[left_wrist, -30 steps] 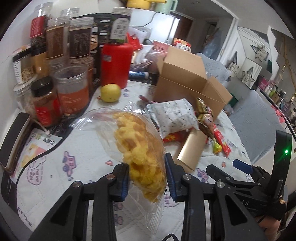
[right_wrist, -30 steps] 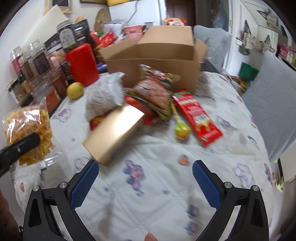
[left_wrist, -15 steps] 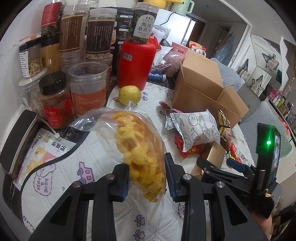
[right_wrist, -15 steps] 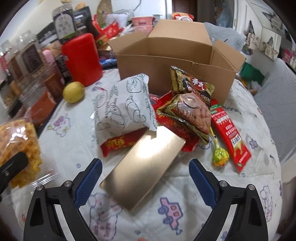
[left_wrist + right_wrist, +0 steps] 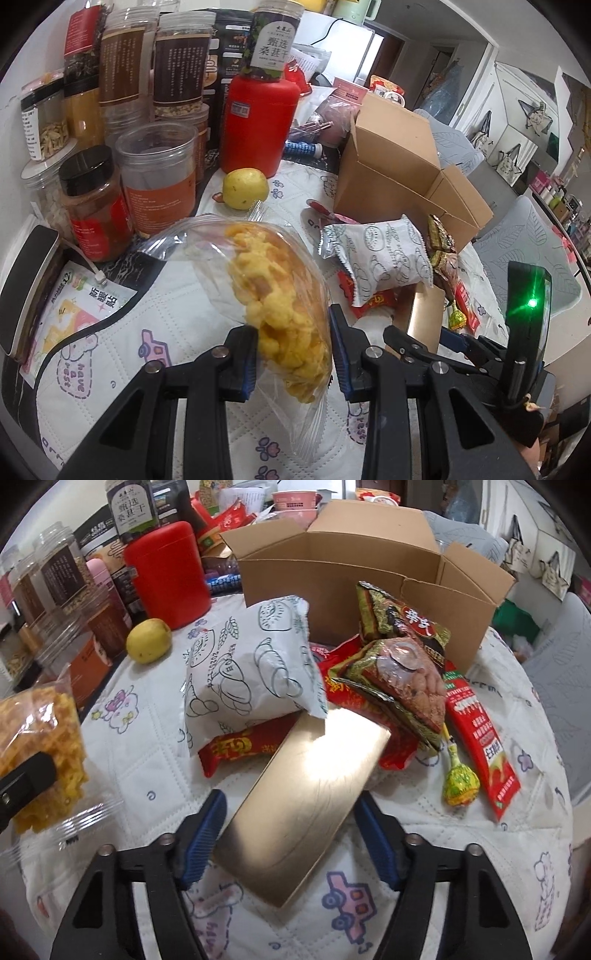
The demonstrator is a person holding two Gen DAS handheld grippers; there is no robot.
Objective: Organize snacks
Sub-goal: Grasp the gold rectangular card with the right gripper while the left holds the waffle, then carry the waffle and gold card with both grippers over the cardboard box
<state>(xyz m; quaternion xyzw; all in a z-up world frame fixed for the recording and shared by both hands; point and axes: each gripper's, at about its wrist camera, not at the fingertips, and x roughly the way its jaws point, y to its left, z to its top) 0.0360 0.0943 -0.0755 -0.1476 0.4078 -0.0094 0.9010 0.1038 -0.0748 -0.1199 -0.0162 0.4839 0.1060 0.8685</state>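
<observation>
My left gripper (image 5: 293, 347) is shut on a clear bag of yellow snacks (image 5: 280, 295), held above the tablecloth; the bag also shows at the left of the right wrist view (image 5: 40, 738). My right gripper (image 5: 291, 834) is open, its blue pads on either side of a gold box (image 5: 306, 797) without touching it. The box lies against a pile of snacks: a white pastry packet (image 5: 251, 664), a peanut bag (image 5: 410, 679), a red packet (image 5: 480, 738), a lollipop (image 5: 460, 782). An open cardboard box (image 5: 369, 579) stands behind the pile.
Jars (image 5: 155, 177) and a red canister (image 5: 258, 122) crowd the back left, with a yellow fruit (image 5: 243, 188) in front. A black device (image 5: 26, 288) lies at the left edge. A grey chair (image 5: 532, 251) stands to the right of the table.
My right gripper has moved forward to the pile and now straddles the gold box. My left gripper has kept its hold on the snack bag and moved slightly forward.
</observation>
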